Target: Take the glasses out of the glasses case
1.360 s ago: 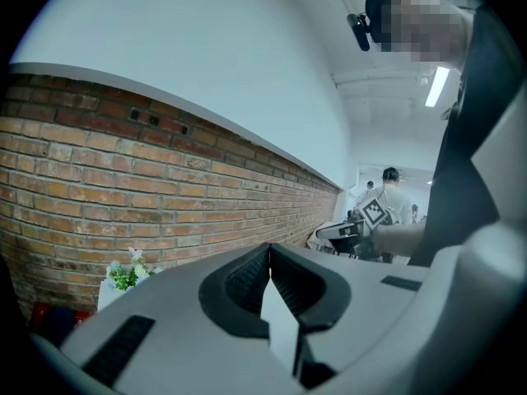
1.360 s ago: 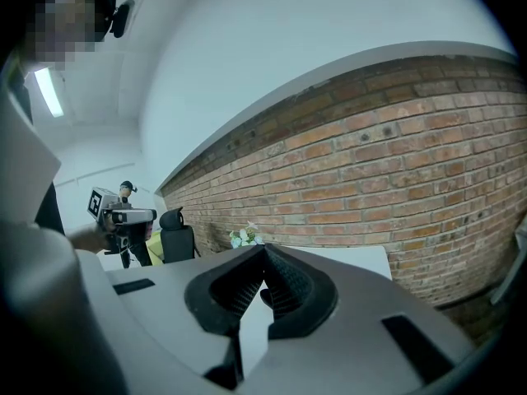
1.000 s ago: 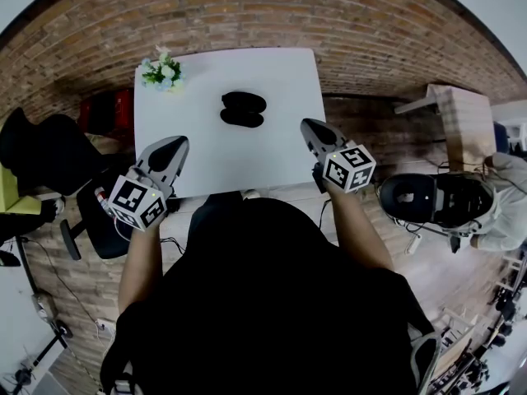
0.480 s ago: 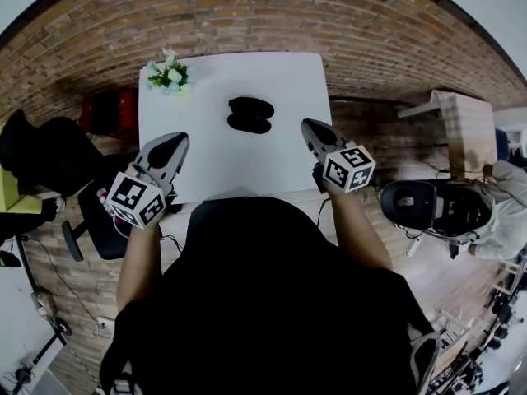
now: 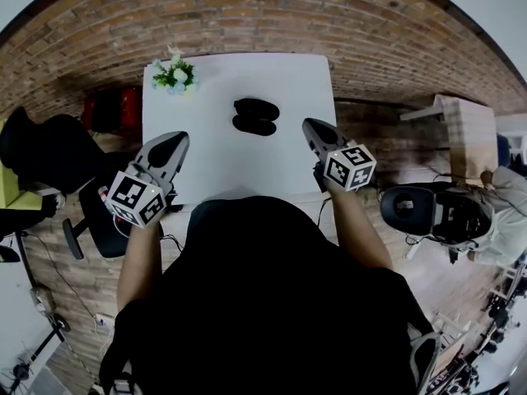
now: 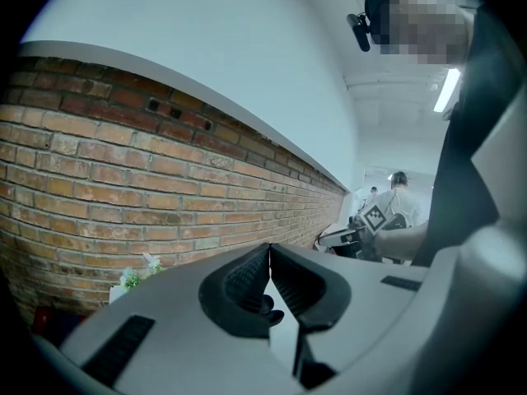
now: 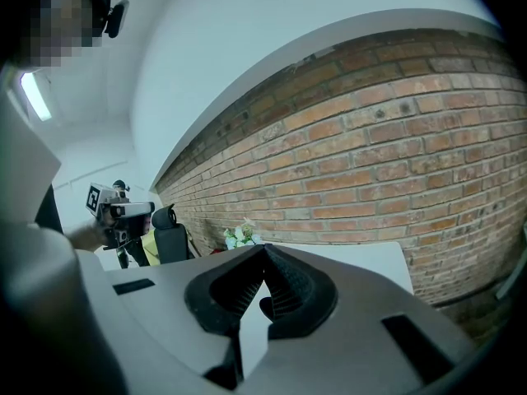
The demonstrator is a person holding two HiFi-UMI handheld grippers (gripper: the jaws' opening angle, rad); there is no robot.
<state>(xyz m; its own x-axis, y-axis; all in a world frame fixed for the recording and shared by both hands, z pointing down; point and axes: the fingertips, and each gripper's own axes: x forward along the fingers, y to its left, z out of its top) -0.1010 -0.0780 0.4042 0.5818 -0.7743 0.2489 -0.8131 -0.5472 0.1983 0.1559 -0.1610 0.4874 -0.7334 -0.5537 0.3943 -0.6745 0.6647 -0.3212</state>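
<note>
1. A white desk [image 5: 206,97] stood against a brick wall [image 5: 247,15].
2. A small bunch of white flowers [image 5: 174,74] with green leaves sat on the desk's far left corner, close to the wall.
3. A red object [image 5: 122,109], too blurred to identify, lay on the floor just left of the desk.
4. A black office chair [image 5: 45,151] stood further left, well apart from the desk.
5. A light wooden table [image 5: 461,126] stood off to the right by the wall.
6. A person in pale clothing [image 5: 506,204] was at the far right edge, over a wood-plank floor [image 5: 74,295].
</note>
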